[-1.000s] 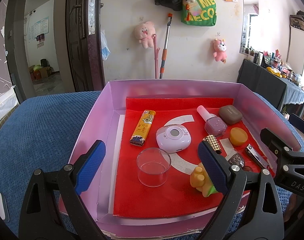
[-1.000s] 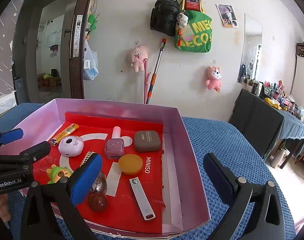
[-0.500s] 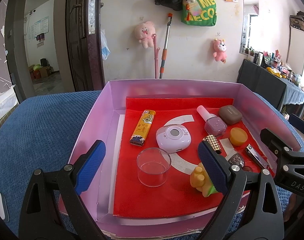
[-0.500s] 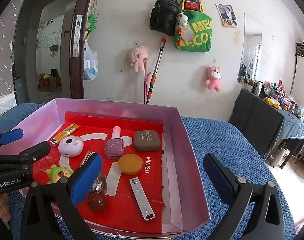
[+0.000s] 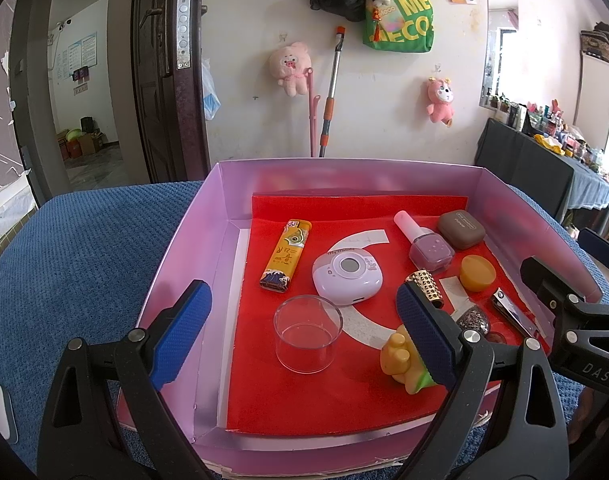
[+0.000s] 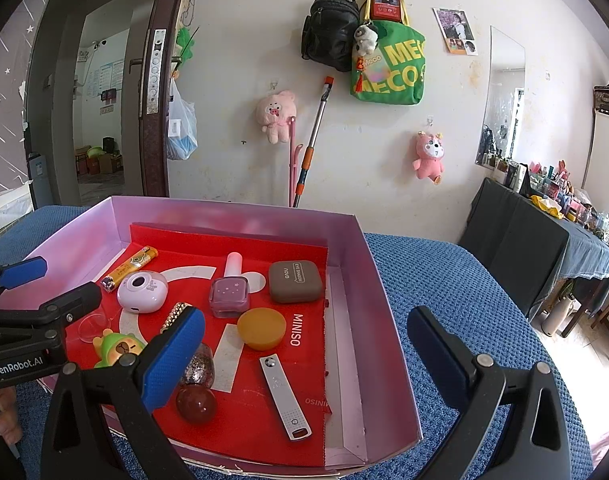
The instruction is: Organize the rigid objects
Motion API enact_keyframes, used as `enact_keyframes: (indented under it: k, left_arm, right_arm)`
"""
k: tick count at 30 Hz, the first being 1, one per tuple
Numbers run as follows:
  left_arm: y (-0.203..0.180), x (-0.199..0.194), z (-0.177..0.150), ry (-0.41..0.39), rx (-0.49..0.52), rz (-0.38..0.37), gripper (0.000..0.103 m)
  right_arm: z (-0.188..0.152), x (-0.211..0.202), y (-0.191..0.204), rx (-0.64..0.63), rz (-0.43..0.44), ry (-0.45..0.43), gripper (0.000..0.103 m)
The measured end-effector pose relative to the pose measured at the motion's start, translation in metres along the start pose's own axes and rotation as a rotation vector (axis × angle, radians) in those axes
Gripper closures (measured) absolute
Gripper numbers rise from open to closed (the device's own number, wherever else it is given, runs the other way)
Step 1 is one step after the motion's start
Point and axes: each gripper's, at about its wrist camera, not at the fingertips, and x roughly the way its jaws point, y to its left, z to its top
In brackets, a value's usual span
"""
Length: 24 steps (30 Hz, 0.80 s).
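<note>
A pink box with a red liner holds several small items: a yellow lighter, a white round device, a clear cup, a purple nail polish bottle, a brown case, an orange disc, a nail clipper, a dark red ball and a yellow-green toy. My left gripper is open and empty, with the clear cup between its fingers. My right gripper is open and empty over the box's near right part.
The box sits on a blue textured cloth. A dark door stands at the back left. A black-draped table with clutter is at the right. Bags and plush toys hang on the wall.
</note>
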Motion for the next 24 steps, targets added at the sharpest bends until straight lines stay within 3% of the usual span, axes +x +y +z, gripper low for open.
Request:
enact_keyframes:
  k: [10,13,18,24]
  left_arm:
    - [-0.005,-0.013,-0.002,-0.025,0.023,0.022,0.008]
    - [-0.004,-0.032,-0.005,-0.034,0.005,-0.022,0.008]
    - [-0.003,-0.066,-0.01,-0.025,-0.006,-0.039,0.008]
    - [-0.002,-0.09,-0.028,0.059,-0.003,-0.035,0.008]
  right_arm:
    - [-0.001,-0.002,0.001,-0.003,-0.004,-0.016,0.0]
    - [-0.001,-0.008,0.003,-0.009,-0.006,-0.02,0.0]
    - [0.0,-0.051,0.001,0.023,0.032,-0.055,0.0]
    - [-0.01,-0.092,0.002,0.031,0.057,0.005,0.0]
